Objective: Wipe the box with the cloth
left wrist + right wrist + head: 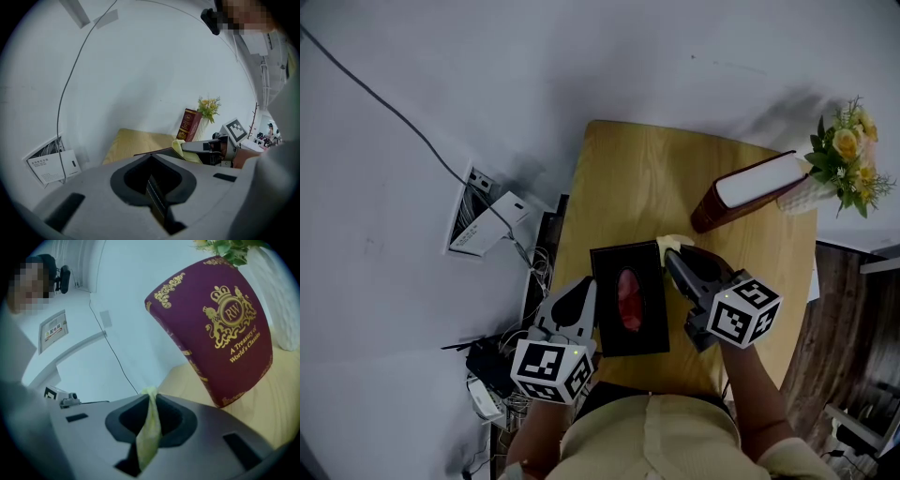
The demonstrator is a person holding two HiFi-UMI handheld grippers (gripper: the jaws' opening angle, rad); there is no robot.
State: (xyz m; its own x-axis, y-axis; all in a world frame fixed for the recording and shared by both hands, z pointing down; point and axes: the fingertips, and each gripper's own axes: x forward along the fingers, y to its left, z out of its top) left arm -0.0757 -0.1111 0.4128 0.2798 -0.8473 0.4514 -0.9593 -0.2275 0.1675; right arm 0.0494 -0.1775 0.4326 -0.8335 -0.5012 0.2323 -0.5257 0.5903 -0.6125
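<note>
A dark box (612, 270) with a red oval opening lies on the wooden table (647, 178), near its front edge. My left gripper (587, 292) is at the box's left side, and its jaws are shut on the thin dark edge of the box (154, 152). My right gripper (673, 259) is by the box's far right corner, shut on a pale yellow cloth (673, 244). In the right gripper view the cloth (150, 427) hangs pinched between the jaws. The left gripper view shows the cloth (180, 150) lying on the far end of the box.
A maroon book (750, 187) stands at the table's back right, next to a white vase of yellow flowers (848, 159). On the floor to the left lie a white device (492, 223) and a tangle of cables (492, 361). A grey wall is behind.
</note>
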